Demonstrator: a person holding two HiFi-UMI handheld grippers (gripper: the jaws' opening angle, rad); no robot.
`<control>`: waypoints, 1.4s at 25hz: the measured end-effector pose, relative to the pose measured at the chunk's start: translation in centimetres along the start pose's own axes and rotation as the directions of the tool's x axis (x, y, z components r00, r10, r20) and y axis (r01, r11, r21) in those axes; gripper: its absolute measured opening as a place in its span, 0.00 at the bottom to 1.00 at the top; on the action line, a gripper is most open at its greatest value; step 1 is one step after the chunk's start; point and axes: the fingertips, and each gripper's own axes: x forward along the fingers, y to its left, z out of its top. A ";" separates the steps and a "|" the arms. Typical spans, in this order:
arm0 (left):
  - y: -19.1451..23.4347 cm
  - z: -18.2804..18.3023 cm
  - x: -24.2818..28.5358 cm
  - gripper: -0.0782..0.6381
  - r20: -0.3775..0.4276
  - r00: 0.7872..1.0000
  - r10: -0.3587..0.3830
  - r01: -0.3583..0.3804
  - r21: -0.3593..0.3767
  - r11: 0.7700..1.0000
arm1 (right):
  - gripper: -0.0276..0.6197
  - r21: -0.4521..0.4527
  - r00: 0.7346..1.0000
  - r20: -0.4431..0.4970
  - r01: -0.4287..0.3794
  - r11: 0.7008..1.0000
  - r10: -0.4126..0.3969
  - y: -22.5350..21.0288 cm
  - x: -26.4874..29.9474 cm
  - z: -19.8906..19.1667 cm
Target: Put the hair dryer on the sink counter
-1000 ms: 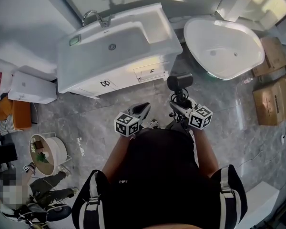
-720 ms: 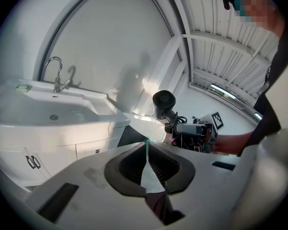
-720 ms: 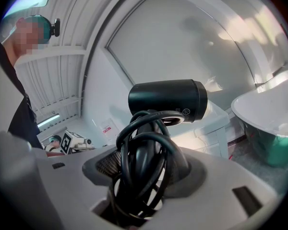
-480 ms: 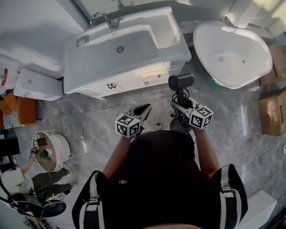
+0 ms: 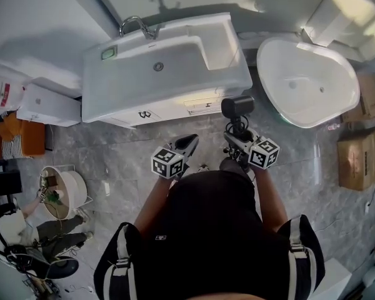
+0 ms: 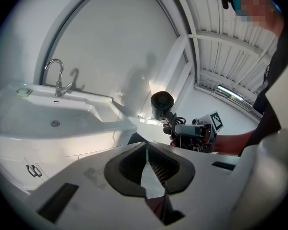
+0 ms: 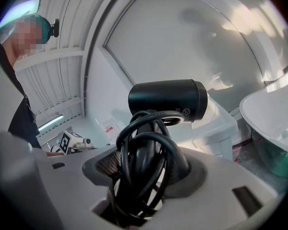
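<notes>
1. Right now, the hair dryer (image 7: 168,99) stands upright in your right gripper (image 7: 146,174). The jaws sit fairly wide and clamp its handle, with the black cord (image 7: 134,152) looped around the handle between them.
2. The dryer's black barrel rises above the jaws. It hangs over the grey tiled floor (image 5: 112,161), just in front of the white cabinet front (image 5: 175,108), and is not yet on the sink counter (image 5: 224,45).
3. Your left gripper (image 5: 189,144) is beside the right one, with its jaws pressed together and nothing between them.
4. The counter's flat ledge lies right of the basin (image 5: 156,64), and the faucet (image 5: 134,25) is at the back left.
5. A white bathtub (image 5: 306,83) sits right of the counter, with cardboard boxes (image 5: 356,158) beyond it.
</notes>
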 end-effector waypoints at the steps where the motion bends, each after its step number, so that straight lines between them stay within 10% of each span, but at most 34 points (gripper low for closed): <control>1: 0.2 0.2 0.3 0.14 0.004 1.000 0.007 -0.007 -0.004 1.000 | 0.52 -0.002 1.000 -0.006 -0.005 1.000 0.005 -0.3 0.1 0.2; 35: -0.2 4.2 9.8 0.14 0.120 0.930 0.348 -0.320 -0.202 0.926 | 0.52 -0.018 0.949 -0.216 -0.239 0.971 0.230 -12.0 -1.7 6.1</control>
